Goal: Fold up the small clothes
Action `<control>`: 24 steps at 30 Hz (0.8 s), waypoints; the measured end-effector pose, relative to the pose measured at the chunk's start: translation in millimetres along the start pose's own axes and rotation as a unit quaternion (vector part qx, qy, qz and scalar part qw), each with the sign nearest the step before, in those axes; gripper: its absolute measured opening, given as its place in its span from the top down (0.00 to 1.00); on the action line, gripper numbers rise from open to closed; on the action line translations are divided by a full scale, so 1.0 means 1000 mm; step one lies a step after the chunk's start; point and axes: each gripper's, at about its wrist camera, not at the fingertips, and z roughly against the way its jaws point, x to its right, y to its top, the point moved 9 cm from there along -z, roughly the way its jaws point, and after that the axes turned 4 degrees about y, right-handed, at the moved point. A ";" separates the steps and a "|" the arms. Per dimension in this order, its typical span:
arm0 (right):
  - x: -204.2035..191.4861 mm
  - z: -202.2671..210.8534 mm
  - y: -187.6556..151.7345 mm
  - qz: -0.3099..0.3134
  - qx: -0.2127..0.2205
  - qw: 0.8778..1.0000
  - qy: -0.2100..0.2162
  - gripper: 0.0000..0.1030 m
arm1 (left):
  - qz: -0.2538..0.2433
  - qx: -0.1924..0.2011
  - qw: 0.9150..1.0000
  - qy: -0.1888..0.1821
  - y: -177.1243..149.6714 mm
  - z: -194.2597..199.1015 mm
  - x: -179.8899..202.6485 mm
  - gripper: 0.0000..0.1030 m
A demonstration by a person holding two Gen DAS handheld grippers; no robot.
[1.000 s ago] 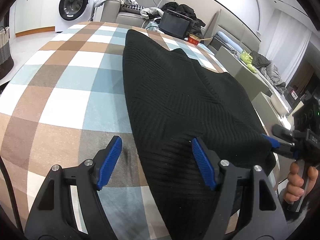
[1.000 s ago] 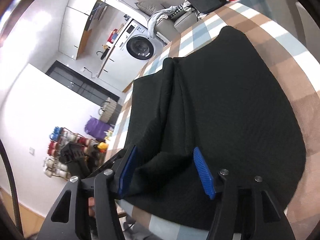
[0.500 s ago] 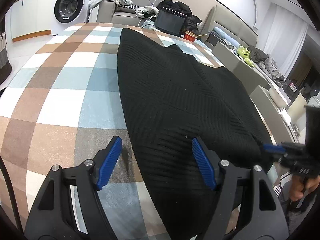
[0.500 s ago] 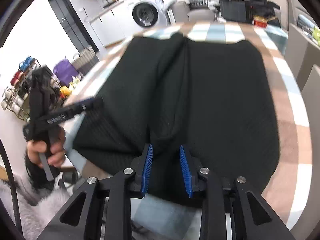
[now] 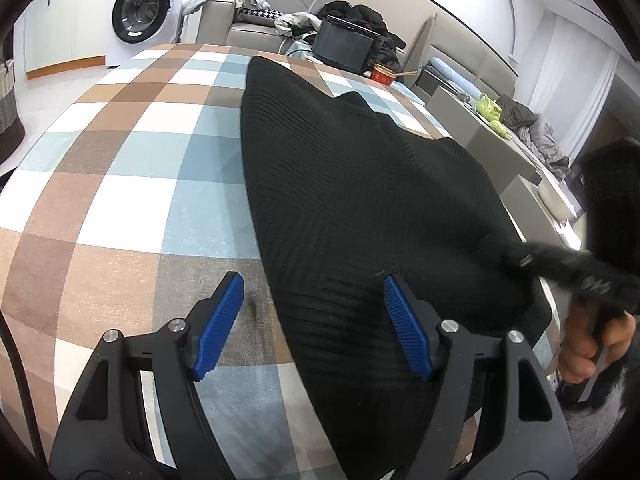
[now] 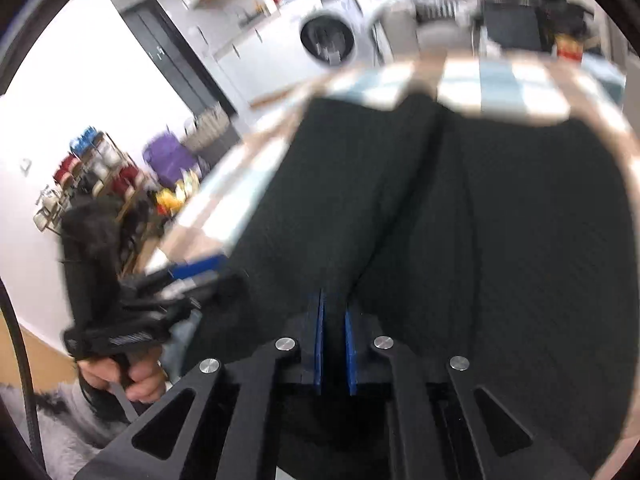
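At the near hem, the right tool has just been closing and is now clamped on a raised ridge of the black knit garment. The left tool is held apart, its pads straddling the garment's near left edge at 6 o'clock, gripping nothing. Toward 12 o'clock, the garment is spread along the checked table. Folding is judged barely begun; every fold remains.
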 end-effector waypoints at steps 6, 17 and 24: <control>0.033 -0.002 -0.014 -0.015 -0.030 0.995 -0.096 0.85 | -0.016 -0.009 1.000 -0.015 -0.006 0.001 0.013 0.30; 0.060 0.030 -0.020 -0.077 -0.004 0.996 -0.037 0.49 | -0.143 -0.035 0.989 0.007 -0.042 0.004 0.043 0.27; 0.057 -0.006 -0.004 -0.113 -0.009 0.992 0.049 0.49 | -0.128 -0.036 0.991 -0.020 -0.042 0.009 0.040 0.26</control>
